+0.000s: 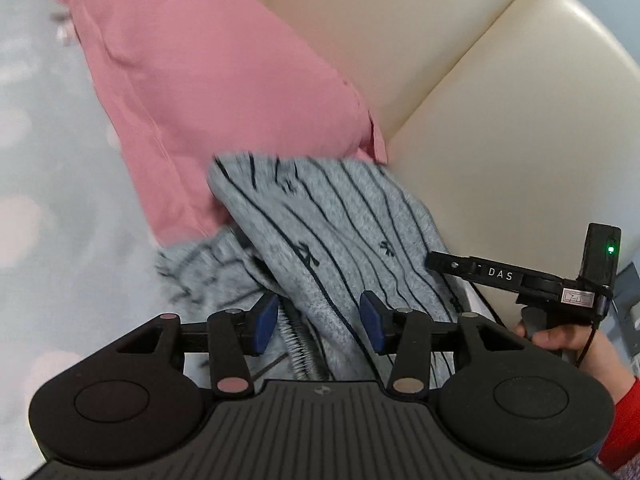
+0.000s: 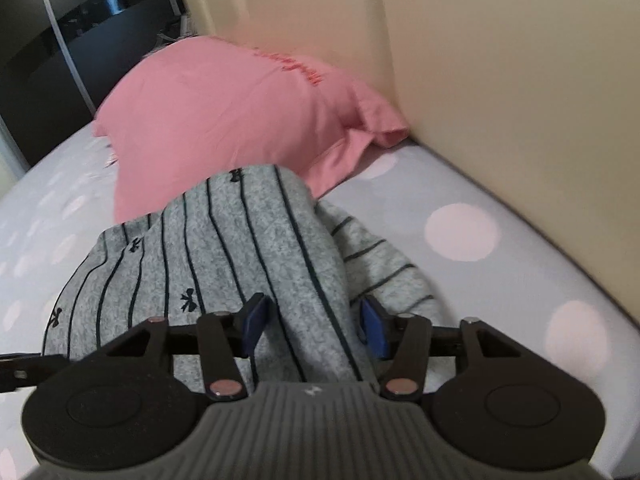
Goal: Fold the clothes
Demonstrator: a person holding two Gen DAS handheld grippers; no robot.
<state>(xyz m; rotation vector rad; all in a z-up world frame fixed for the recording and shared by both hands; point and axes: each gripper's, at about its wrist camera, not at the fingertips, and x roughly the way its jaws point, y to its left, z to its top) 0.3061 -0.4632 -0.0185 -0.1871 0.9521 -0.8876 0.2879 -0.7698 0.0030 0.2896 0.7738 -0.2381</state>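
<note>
step: laying grey striped top [image 2: 224,264] on bed [image 2: 460,232] | left gripper [image 1: 319,322], right gripper [image 2: 312,326]: fingers apart, cloth between, not pinched | tip: pull edges flat first

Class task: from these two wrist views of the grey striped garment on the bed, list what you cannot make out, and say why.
- Grey striped garment: its near edge is hidden behind the right gripper body, right wrist view.
- Same garment's left folds are motion-blurred, left wrist view.
- Pink pillow: top corner smeared by blur.
- Pillow's red lettering: too blurred to read.
- Hand: mostly cut off by the edge.
</note>
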